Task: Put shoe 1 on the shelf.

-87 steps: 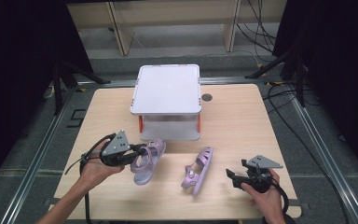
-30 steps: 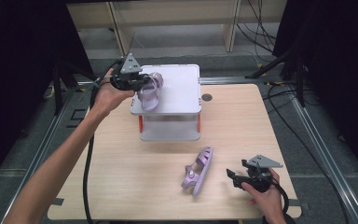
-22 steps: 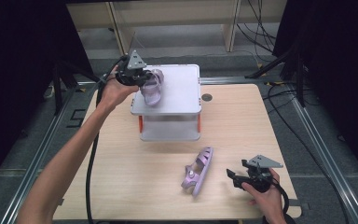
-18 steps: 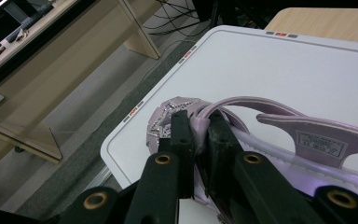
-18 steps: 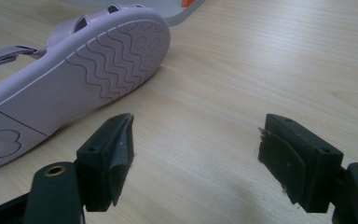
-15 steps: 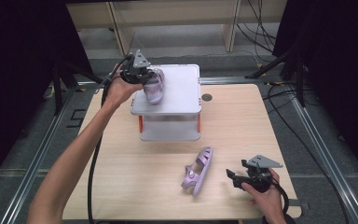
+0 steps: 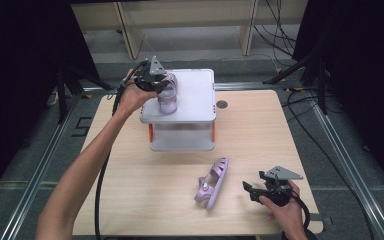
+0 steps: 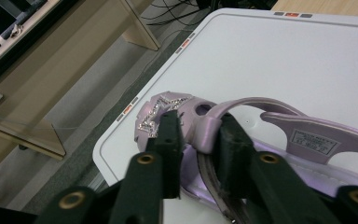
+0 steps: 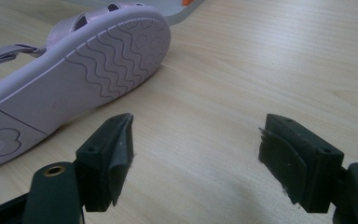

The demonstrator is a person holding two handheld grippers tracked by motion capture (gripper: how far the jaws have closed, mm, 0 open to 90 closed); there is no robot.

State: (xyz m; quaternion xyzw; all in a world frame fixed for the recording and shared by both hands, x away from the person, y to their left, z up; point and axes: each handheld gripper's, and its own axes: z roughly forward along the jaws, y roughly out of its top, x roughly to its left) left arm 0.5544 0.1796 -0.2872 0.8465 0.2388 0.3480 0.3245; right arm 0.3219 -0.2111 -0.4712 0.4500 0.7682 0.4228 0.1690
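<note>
My left gripper (image 7: 156, 85) is shut on the strap of a purple sandal (image 7: 167, 96) and holds it on the white lid of a box (image 7: 195, 95) at the table's back. In the left gripper view the jaws pinch the sandal's strap (image 8: 200, 128) beside a glittery star, and the sandal (image 8: 303, 144) lies on the lid (image 8: 279, 60). A second purple sandal (image 7: 212, 182) lies on its side on the wooden table, sole toward my right gripper (image 7: 252, 191), which stands open just right of it. The right gripper view shows that sole (image 9: 79, 70) ahead-left of the open gripper (image 9: 196, 144).
The white box has orange clips and stands at the table's back middle. A small dark round hole (image 7: 222, 104) sits in the tabletop right of the box. Metal rails run along the table's sides (image 7: 330, 135). Bare wood lies between the box and the front edge.
The left gripper carried its sandal from the front left of the table up onto the box lid, then lowered and turned it there. The right gripper and second sandal stayed put.
</note>
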